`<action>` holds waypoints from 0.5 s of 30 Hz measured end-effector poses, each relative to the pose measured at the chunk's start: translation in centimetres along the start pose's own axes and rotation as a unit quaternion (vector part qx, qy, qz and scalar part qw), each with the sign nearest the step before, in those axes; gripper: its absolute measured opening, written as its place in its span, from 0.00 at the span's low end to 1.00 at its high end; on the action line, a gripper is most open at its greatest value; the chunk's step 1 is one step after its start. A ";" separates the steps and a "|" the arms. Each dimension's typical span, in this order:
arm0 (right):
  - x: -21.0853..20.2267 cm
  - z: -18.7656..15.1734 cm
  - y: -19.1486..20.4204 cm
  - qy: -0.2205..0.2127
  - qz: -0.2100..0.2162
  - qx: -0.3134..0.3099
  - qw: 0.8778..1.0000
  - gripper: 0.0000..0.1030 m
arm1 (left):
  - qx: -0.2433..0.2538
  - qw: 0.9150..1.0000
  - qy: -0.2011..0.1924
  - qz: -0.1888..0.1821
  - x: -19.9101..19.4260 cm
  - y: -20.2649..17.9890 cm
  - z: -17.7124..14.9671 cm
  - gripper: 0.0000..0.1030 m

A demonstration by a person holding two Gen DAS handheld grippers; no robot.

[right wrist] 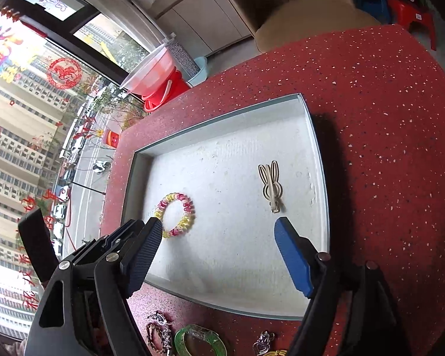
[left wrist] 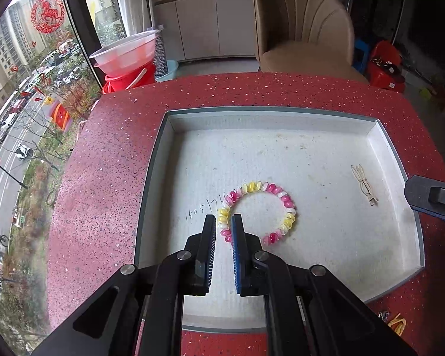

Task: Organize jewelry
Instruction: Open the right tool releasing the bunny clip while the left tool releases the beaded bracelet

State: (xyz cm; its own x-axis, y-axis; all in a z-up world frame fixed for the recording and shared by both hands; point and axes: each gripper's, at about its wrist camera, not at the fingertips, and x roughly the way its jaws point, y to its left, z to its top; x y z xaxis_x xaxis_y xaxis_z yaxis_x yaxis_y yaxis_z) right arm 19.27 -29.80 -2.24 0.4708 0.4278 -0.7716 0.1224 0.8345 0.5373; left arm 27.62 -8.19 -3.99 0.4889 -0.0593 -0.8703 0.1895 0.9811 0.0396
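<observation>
A shallow white tray (left wrist: 151, 178) lies on the red speckled table (left wrist: 103, 148). In it lie a pink, yellow and white bead bracelet (left wrist: 284, 207) and a wooden rabbit-shaped clip (left wrist: 365, 185). My left gripper (left wrist: 224, 222) is over the bracelet's near-left edge with its jaws narrowly apart; beads show in the gap. My right gripper (right wrist: 219, 227) is open and empty above the tray (right wrist: 322, 178), with the clip (right wrist: 271, 184) just beyond its blue finger (right wrist: 292, 255) and the bracelet (right wrist: 178, 215) by its black finger.
More jewelry lies on the table in front of the tray: a green bangle (right wrist: 201, 341), a brown bead bracelet (right wrist: 154, 338), silver charms (right wrist: 262, 345), a yellow piece (left wrist: 397, 323). A tan chair (left wrist: 305, 29) stands beyond the table; red buckets (left wrist: 130, 68) stand by the window.
</observation>
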 end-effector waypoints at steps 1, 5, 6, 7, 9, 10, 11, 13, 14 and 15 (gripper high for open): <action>-0.5 -0.4 0.2 -0.003 0.004 0.002 1.000 0.80 | 0.000 1.000 -0.002 -0.002 -0.4 0.1 -0.2 0.28; -2.6 -2.1 0.8 -0.015 0.014 0.002 1.000 0.84 | 0.000 1.000 -0.007 -0.004 -2.3 0.5 -1.4 0.68; -3.1 -2.6 1.0 -0.018 0.018 0.004 1.000 0.86 | -0.004 1.000 -0.008 0.004 -2.8 0.7 -1.7 1.00; -3.7 -3.0 1.1 -0.022 0.023 0.006 0.999 0.88 | -0.007 1.000 -0.017 0.011 -3.5 0.9 -2.1 1.00; -4.7 -4.0 1.5 -0.027 0.028 0.009 0.999 0.92 | -0.009 1.000 -0.016 0.005 -4.4 1.4 -2.8 1.00; -5.2 -4.5 1.7 -0.030 0.029 0.007 0.999 0.92 | -0.012 1.000 -0.015 0.005 -4.9 1.7 -3.2 1.00; -5.6 -4.9 1.9 -0.033 0.029 0.005 0.999 0.97 | -0.016 1.000 -0.014 0.007 -5.2 1.9 -3.7 1.00; -6.4 -6.0 2.2 -0.041 0.029 0.000 0.999 1.00 | -0.017 1.000 -0.011 0.011 -6.0 2.1 -4.7 1.00; -7.0 -6.4 2.4 -0.045 0.033 -0.003 0.998 1.00 | -0.016 1.000 -0.009 0.013 -6.2 2.3 -5.4 1.00; -7.4 -6.8 2.6 -0.046 0.040 -0.004 0.998 1.00 | -0.014 1.000 -0.007 0.014 -6.6 2.4 -6.0 1.00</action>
State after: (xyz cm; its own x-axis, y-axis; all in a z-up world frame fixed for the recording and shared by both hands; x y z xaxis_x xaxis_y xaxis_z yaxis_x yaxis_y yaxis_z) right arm 10.15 -28.43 2.51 0.5574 0.4596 -0.6914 0.0750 0.8015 0.5932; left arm 19.72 -4.38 -1.13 0.5062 -0.0351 -0.8617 0.1526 0.9871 0.0494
